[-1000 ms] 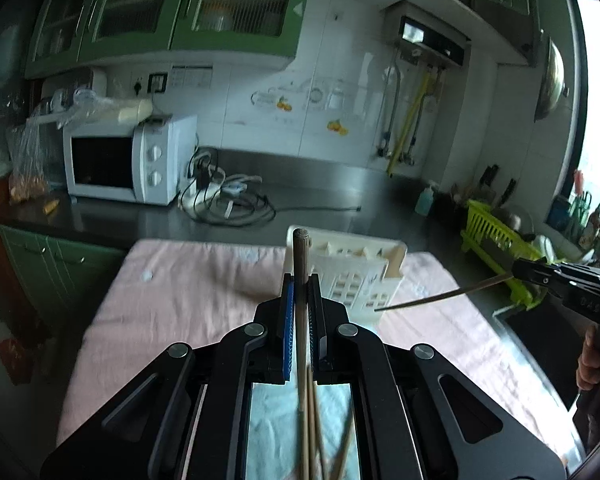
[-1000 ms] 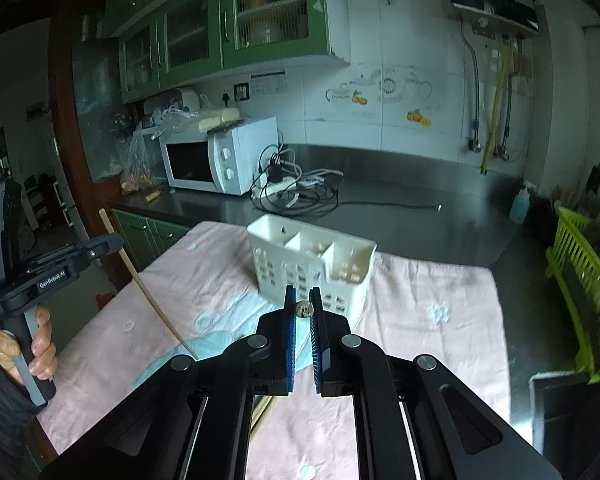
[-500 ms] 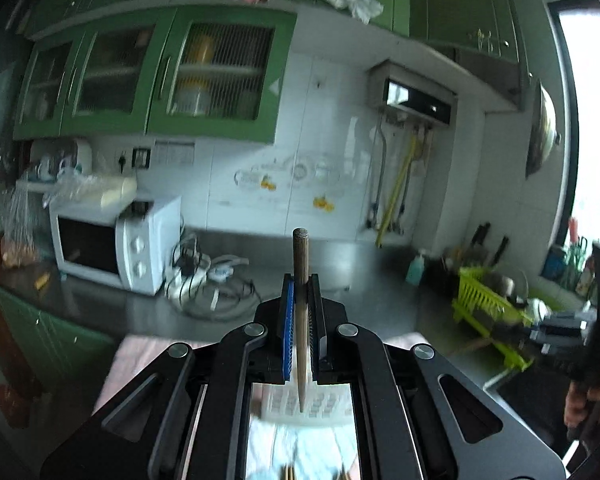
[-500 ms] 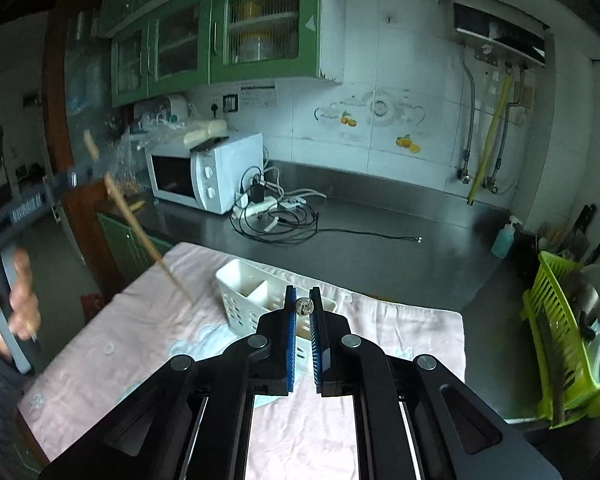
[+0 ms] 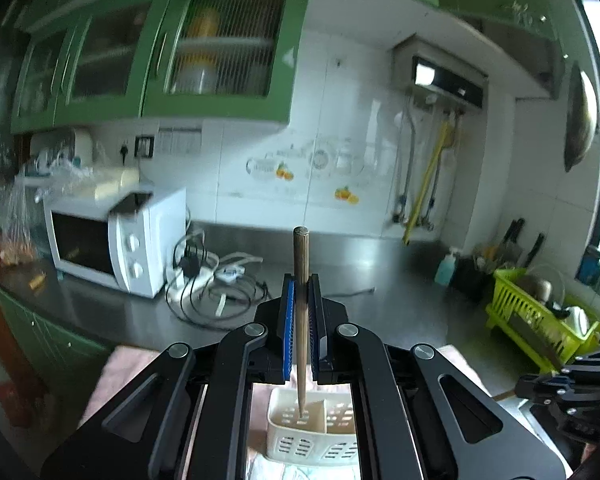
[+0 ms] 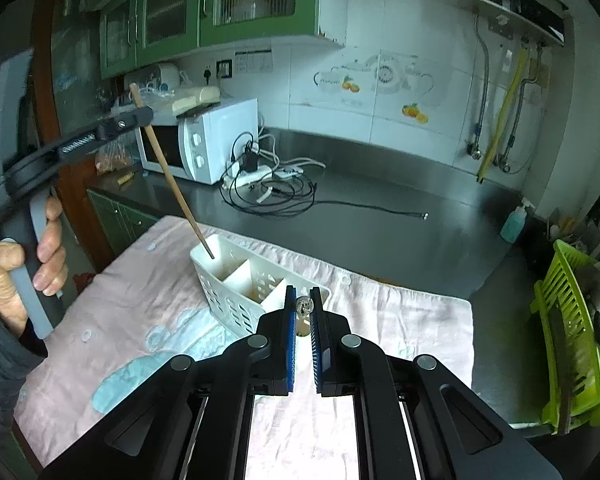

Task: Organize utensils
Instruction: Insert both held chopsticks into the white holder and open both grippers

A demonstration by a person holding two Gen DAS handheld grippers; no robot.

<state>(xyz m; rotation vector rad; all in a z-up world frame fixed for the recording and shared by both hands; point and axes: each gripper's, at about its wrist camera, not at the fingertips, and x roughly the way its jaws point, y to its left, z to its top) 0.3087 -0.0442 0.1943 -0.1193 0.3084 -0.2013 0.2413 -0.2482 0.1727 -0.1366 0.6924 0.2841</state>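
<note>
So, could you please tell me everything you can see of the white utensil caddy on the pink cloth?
The white utensil caddy is a rectangular basket that looks plastic, with slotted walls and inner dividers forming open-topped compartments. It stands upright on the pink cloth on the dark steel counter. The tip of a wooden chopstick, clamped in the left gripper, reaches into its end compartment nearest the microwave. The right gripper hides part of the opposite end.

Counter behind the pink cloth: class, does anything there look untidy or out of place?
Yes. A tangle of cables around a power strip sprawls loose beside the microwave, one lead trailing across the steel counter.
</note>
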